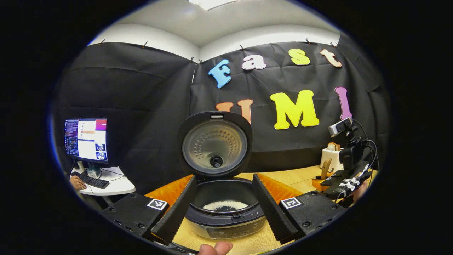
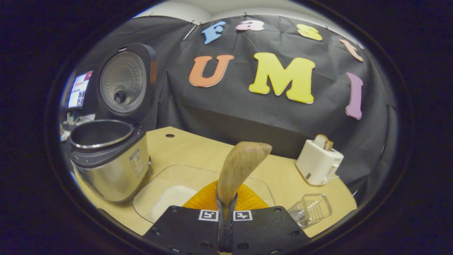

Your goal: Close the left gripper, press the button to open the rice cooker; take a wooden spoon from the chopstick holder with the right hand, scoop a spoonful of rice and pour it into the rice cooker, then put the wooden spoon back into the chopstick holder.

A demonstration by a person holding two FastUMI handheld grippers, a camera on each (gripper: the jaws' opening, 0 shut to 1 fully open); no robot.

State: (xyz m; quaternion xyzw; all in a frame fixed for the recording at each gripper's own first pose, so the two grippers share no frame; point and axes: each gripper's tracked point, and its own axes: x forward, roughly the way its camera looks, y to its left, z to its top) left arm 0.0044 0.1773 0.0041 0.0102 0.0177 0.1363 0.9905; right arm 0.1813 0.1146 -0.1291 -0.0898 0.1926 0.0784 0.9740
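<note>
Wooden spoon (image 2: 240, 166) stands upright straight ahead of my right tongs (image 2: 225, 216), its handle pinched between the two fingers, which are pressed nearly together on it. Its bowl points up and looks empty. Just beyond and below the fingertips sits an orange holder (image 2: 247, 202), which I take to be the chopstick holder, and past that a clear tray with a heap of white rice (image 2: 171, 198) off to the left of the fingers. Farther left stands the rice cooker (image 2: 109, 159) with its lid (image 2: 124, 81) swung up.

From my left tongs (image 1: 223, 205), whose fingers are spread wide, the cooker pot (image 1: 224, 202) lies directly ahead between the fingertips, and a patch of white rice (image 1: 225, 204) already lies on its bottom. Far to the right of those fingers I see the other tongs and the spoon (image 1: 326, 167) standing above the holder.

With rice in the pot and the spoon empty over the holder, I judge the scoop and pour to be done and the last step in hand: returning the spoon. Next I should lower it straight down into the holder, keeping it upright so it does not tip the holder, then ease the fingers apart and draw back.
</note>
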